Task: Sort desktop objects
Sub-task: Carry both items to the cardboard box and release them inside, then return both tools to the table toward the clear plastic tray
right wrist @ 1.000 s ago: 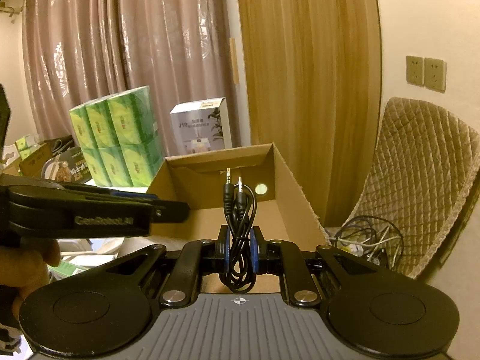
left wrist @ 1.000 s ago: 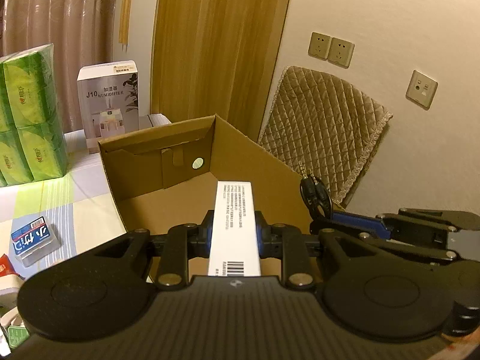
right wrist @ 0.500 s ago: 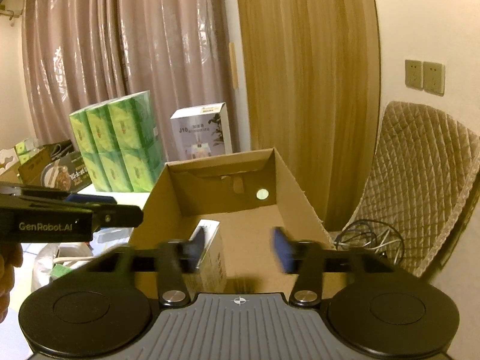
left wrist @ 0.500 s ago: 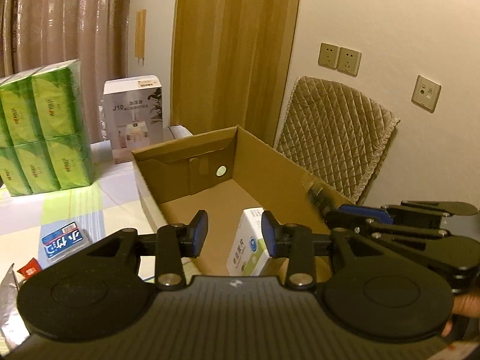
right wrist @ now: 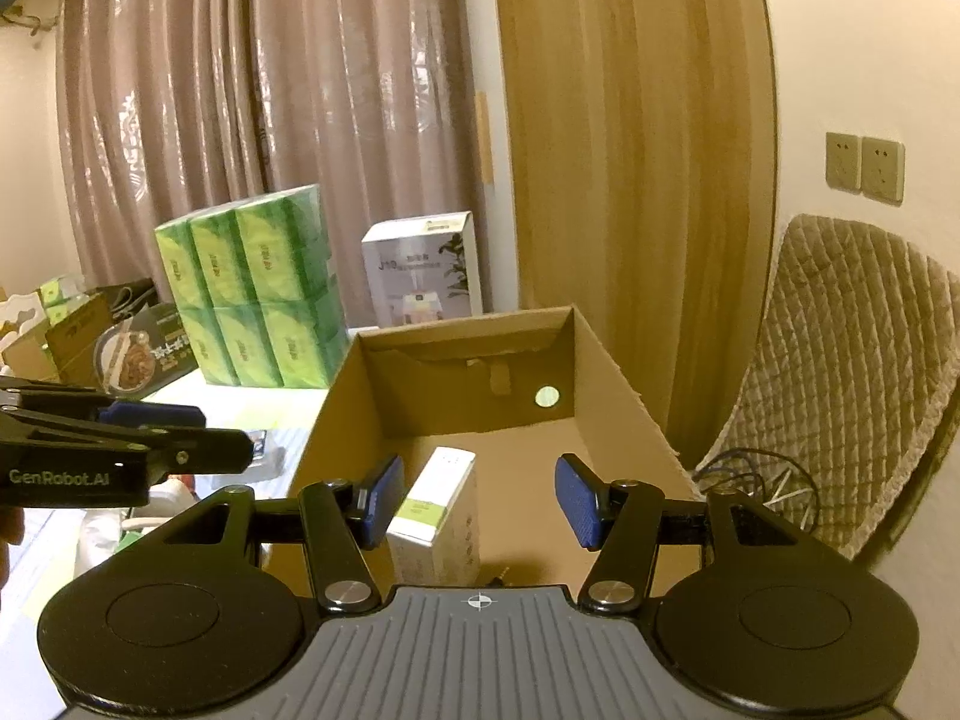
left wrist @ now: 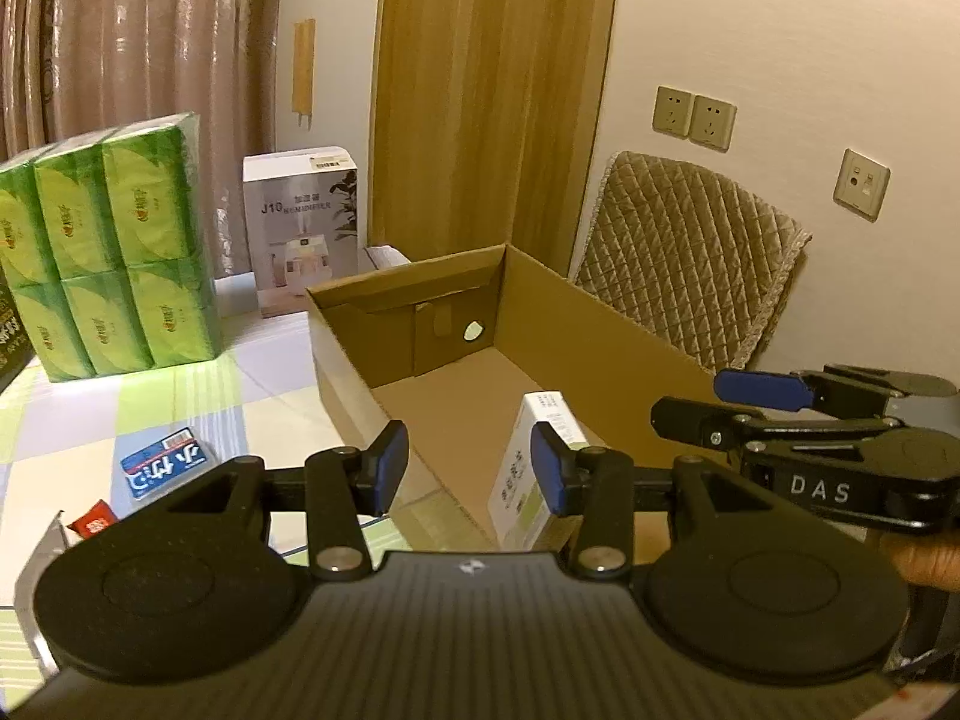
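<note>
Hovering over the cardboard box (left wrist: 606, 330), both grippers have nothing in them right now. Left gripper (left wrist: 470, 468) has just been spreading its jaws, blue pads apart with nothing between them; the small white carton (left wrist: 528, 468) sits past its right pad, standing on the box floor near the front. Right gripper (right wrist: 477, 501) has its jaws gaping wide too, nothing pinched, and from its camera that same carton shows just beyond its left pad. A bit of black audio plug (right wrist: 499, 573) peeks out at the bottom of the box right by the gripper body. Outside the box on the checked tablecloth (left wrist: 198, 396) there's a blue pack (left wrist: 165, 468), a stack of green tissue packs (left wrist: 114, 252) and a humidifier box (left wrist: 300, 228) further back
</note>
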Motion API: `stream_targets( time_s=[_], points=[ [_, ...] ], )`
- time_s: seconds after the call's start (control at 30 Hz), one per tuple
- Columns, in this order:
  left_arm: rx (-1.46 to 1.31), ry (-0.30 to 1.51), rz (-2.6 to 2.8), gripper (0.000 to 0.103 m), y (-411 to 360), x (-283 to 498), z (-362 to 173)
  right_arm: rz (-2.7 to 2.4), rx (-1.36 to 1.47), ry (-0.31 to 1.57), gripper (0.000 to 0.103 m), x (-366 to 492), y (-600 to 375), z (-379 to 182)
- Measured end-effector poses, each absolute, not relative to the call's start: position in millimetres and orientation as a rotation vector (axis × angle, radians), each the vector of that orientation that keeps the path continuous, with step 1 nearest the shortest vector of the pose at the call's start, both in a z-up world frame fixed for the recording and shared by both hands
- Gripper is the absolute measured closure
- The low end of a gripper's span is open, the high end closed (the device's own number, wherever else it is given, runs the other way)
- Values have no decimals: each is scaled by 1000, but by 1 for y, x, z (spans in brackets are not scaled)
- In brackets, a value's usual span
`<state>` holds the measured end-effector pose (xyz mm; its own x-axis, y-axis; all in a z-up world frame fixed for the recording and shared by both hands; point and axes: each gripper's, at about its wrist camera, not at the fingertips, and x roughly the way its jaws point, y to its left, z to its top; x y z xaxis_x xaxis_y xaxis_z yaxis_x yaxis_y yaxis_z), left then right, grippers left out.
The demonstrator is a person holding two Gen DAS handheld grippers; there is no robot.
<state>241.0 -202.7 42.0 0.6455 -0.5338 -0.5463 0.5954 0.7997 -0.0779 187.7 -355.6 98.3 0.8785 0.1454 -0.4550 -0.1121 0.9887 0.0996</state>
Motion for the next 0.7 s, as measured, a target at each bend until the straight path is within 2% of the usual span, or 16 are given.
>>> stream_targets(
  time_s=[0.4, 0.7],
  points=[
    [144, 574, -587, 58, -152, 228, 49, 206, 38, 419, 46, 178, -322, 106],
    [163, 613, -443, 47, -67, 216, 32, 371, -55, 367, 34, 160, -268, 103]
  ],
)
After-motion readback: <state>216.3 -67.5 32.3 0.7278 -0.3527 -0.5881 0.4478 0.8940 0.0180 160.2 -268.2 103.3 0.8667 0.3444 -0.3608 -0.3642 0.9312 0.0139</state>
